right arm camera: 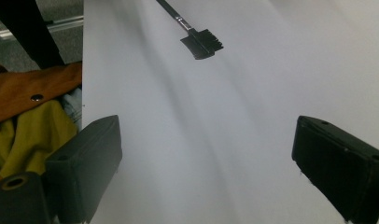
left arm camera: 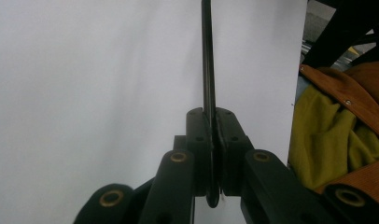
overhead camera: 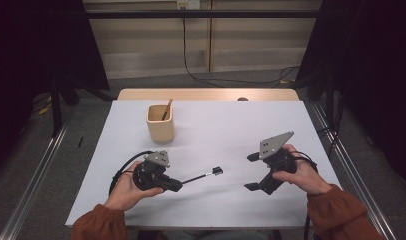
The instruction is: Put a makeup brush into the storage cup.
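Observation:
A thin black brush with a small comb-like head points right over the white table. My left gripper is shut on its handle; in the left gripper view the handle runs straight up from between the closed pads of the left gripper. My right gripper is held open to the right of the brush head, apart from it. In the right gripper view the brush head lies ahead of the wide-open right gripper, which has nothing in it.
A pale wooden cup stands at the back left of the table with a thin stick-like tool in it. A wooden strip borders the far edge. Metal rails run along both sides.

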Available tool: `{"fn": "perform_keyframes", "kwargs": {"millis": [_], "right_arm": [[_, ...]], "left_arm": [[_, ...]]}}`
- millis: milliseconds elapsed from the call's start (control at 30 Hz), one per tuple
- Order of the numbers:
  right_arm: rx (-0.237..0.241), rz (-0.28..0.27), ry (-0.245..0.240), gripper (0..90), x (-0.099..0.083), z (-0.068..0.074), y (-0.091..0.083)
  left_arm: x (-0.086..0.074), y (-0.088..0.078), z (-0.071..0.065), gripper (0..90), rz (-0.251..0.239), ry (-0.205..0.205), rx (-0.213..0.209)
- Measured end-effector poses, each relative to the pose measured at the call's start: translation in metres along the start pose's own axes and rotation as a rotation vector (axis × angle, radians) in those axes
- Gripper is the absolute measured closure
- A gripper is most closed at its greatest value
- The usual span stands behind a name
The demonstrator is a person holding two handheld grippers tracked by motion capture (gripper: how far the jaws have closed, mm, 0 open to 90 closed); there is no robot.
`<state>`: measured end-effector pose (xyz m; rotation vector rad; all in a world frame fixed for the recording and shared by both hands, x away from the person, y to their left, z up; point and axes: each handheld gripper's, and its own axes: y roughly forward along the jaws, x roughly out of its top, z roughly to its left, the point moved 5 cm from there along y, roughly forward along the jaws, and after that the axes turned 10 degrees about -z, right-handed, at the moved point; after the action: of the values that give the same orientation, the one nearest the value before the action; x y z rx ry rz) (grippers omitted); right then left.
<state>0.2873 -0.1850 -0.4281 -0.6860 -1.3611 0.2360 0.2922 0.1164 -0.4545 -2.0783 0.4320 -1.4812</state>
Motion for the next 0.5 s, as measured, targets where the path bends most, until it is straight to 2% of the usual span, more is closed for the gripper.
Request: {"fn": "perform_keyframes", "kwargs": {"millis": [100,233,367,500], "right_arm": [[-0.012,-0.028,0.027,7.4,-0.002,-0.0009,-0.0014],[-0.042,-0.009,0.027,8.0,-0.0069,-0.0025,0.002],[-0.031,-0.045,0.03,8.0,-0.0045,0.0004,0.0031],[-0.032,-0.101,0.053,8.0,-0.0041,0.0025,0.0047]], "left_arm": [[-0.0029,-0.0025,0.0005,85.6,-0.024,-0.01,0.005],[-0.0061,-0.0045,0.0015,85.6,-0.046,-0.016,0.013],[-0.006,-0.0068,0.0006,85.6,-0.078,-0.024,0.018],[-0.0067,-0.0063,-0.0019,85.6,-0.101,-0.019,0.024]]}}
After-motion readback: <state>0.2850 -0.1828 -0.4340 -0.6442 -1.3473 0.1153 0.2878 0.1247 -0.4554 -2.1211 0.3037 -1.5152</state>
